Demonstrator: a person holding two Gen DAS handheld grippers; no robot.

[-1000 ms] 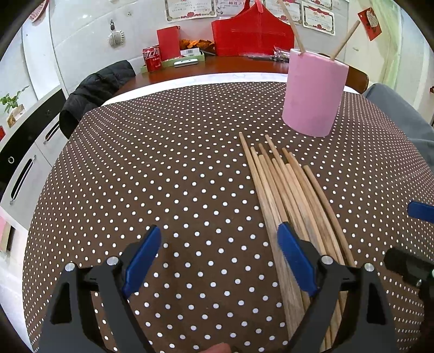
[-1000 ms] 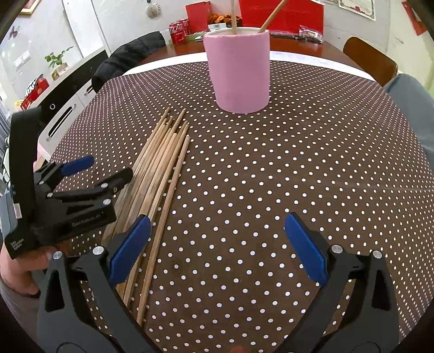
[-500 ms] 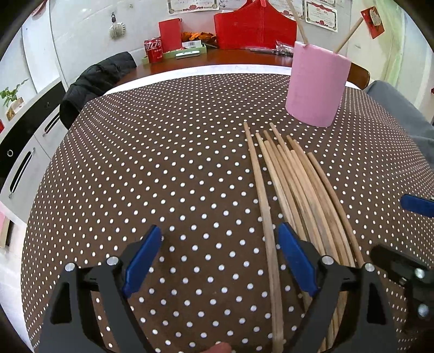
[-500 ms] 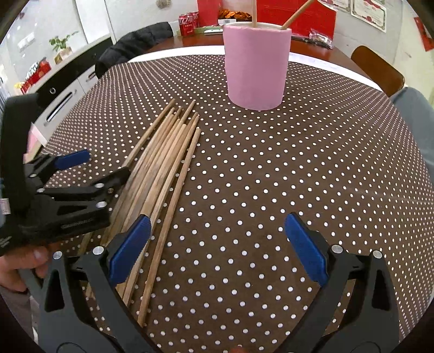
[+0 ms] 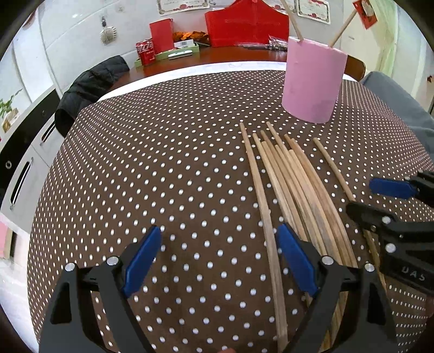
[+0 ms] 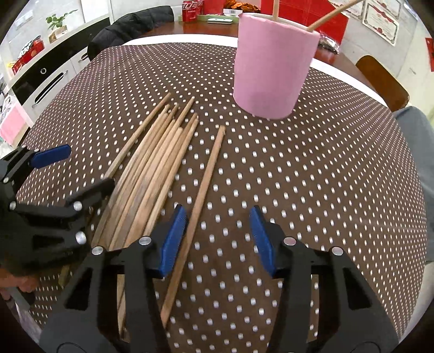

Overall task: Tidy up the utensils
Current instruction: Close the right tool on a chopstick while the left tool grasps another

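Several wooden chopsticks [image 5: 295, 187] lie side by side on the brown dotted tablecloth [image 5: 162, 173]; they also show in the right wrist view [image 6: 154, 173]. A pink cylindrical holder [image 5: 313, 81] stands beyond them with two chopsticks inside, also in the right wrist view [image 6: 272, 65]. My left gripper [image 5: 219, 260] is open and low, with the leftmost chopstick [image 5: 264, 217] running between its jaws. My right gripper [image 6: 218, 239] is open and narrower, with the rightmost chopstick [image 6: 206, 184], set apart from the bundle, just inside its left pad.
A black jacket [image 5: 89, 87] hangs on a chair at the far left edge. Behind the table a wooden desk holds a red bag [image 5: 245, 24] and a red can [image 5: 145, 51]. A wooden chair [image 6: 382, 81] stands at the right.
Both grippers moved toward the chopsticks. The rightmost chopstick has separated from the bundle. My right gripper's jaws have narrowed around it. The leftmost chopstick now lies between my left jaws.
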